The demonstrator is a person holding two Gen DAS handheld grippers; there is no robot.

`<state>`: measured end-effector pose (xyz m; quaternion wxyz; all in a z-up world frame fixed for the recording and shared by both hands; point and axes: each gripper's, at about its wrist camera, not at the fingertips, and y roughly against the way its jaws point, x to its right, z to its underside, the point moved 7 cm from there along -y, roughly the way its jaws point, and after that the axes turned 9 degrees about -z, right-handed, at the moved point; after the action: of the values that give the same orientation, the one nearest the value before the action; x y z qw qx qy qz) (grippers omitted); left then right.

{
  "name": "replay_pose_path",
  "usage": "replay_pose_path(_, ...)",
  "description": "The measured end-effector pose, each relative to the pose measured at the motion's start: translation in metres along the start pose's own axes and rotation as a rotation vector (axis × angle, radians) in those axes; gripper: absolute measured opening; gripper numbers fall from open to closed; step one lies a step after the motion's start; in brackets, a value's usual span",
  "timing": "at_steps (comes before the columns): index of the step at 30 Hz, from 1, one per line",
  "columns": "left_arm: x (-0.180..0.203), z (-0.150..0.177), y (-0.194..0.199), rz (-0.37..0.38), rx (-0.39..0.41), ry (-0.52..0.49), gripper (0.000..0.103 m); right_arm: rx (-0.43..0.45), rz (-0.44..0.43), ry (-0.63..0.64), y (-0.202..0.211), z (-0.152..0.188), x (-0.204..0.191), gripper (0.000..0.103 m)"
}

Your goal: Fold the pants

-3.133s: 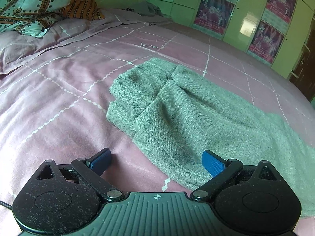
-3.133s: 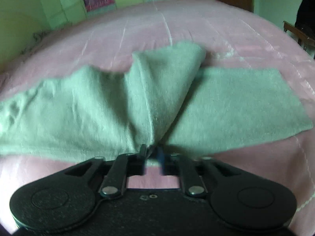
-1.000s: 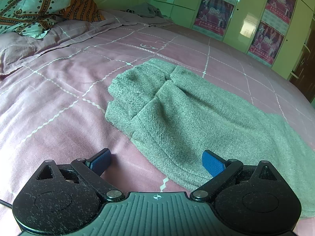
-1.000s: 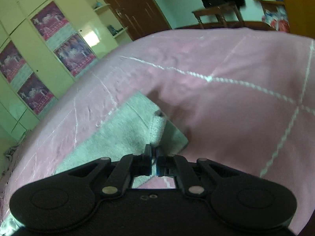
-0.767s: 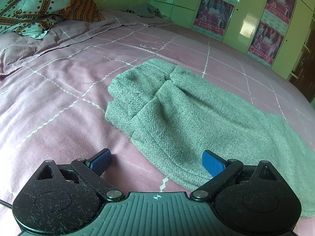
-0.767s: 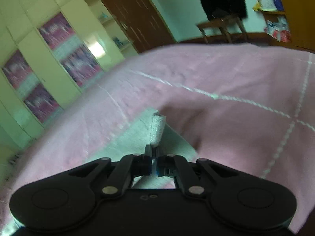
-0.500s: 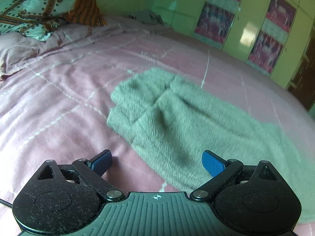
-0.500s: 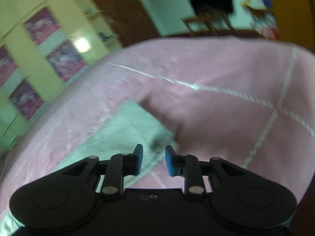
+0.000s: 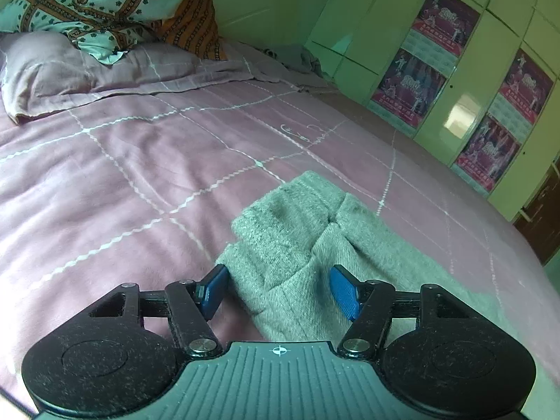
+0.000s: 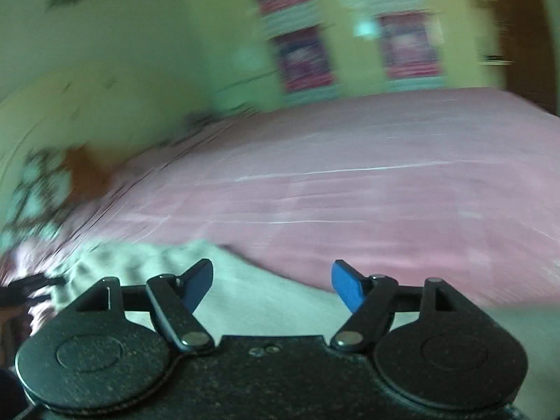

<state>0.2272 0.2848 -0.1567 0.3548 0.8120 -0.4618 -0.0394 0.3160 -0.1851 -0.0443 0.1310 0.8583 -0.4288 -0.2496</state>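
Grey-green knit pants (image 9: 301, 245) lie folded lengthwise on the pink bedspread (image 9: 140, 182), their waistband end nearest the left wrist camera. My left gripper (image 9: 278, 288) straddles the near corner of that end. Its jaws are closing, with cloth between the blue pads (image 9: 344, 292), which do not press on it. In the blurred right wrist view, my right gripper (image 10: 273, 281) hovers over the pants (image 10: 252, 297). Its jaws are opening and hold nothing.
Pillows (image 9: 70, 66) and a patterned quilt (image 9: 105, 3) are piled at the head of the bed. Green wardrobe doors with posters (image 9: 444, 56) line the far side. Bare bedspread stretches left of the pants.
My left gripper moved in over the waistband corner and its jaws narrowed. My right gripper let go of the pant leg end, opened and swung quickly across above the pants.
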Motion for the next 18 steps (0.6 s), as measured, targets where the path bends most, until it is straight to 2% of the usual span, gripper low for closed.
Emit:
replay_pose_path(3, 0.003, 0.001, -0.005, -0.017, -0.004, -0.009, 0.057, -0.082, -0.08, 0.059, -0.066, -0.018, -0.022, 0.068)
replay_pose_path(5, 0.007, 0.003, -0.006, -0.035, 0.004, -0.039, 0.054, -0.149, -0.113, 0.073, -0.111, -0.024, -0.025, 0.058)
replay_pose_path(7, 0.009, 0.005, -0.004, -0.035, 0.012, -0.051, 0.052, -0.214, -0.13, 0.102, -0.142, -0.018, -0.033, 0.04)
replay_pose_path(9, 0.007, 0.004, -0.007, -0.023, 0.004, -0.037, 0.052, -0.264, -0.135, 0.107, -0.171, -0.009, -0.03, 0.04)
replay_pose_path(11, 0.007, 0.002, -0.009, -0.012, 0.001, -0.017, 0.052, -0.277, -0.141, 0.1, -0.188, -0.005, -0.026, 0.041)
replay_pose_path(15, 0.009, 0.003, -0.011, -0.015, 0.004, -0.014, 0.052, -0.339, -0.215, 0.077, -0.218, 0.0, -0.025, 0.041)
replay_pose_path(18, 0.01, 0.003, -0.01, -0.022, 0.007, -0.014, 0.052, -0.328, -0.297, 0.062, -0.216, -0.004, -0.029, 0.022)
